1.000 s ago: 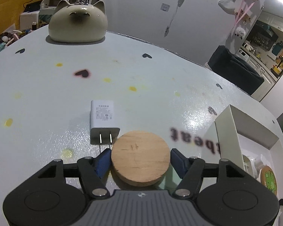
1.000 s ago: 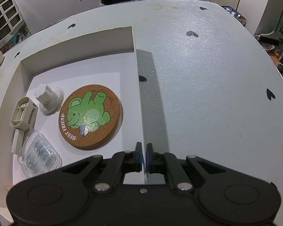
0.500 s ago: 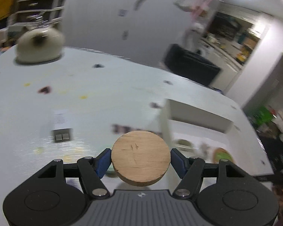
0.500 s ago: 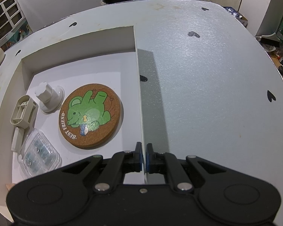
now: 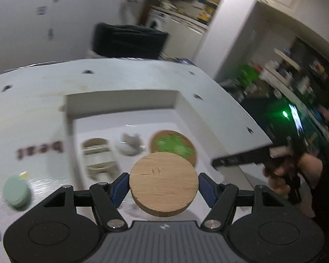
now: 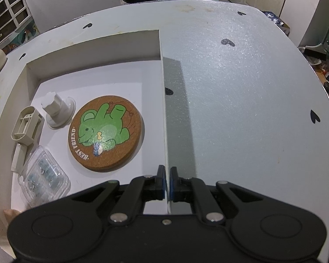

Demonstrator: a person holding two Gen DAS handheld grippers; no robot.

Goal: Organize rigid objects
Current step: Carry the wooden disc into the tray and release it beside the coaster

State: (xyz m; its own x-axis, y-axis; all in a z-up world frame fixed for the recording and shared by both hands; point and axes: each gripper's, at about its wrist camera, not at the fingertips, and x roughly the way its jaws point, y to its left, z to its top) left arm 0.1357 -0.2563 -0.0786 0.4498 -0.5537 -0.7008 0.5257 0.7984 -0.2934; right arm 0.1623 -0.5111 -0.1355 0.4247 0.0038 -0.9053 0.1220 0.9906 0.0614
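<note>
We find the left tool clamped on a plain round wooden coaster, its blue pads pressing on opposite edges; the coaster is held in the air near the front of the open white box. The right tool is pinched shut on the box's right wall, one pad on each face. Inside the box we note a cork coaster printed with a green bear, a white suction cup, a beige plastic clip and a clear plastic case. A pale green disc lies on the worktop, left of the box.
</note>
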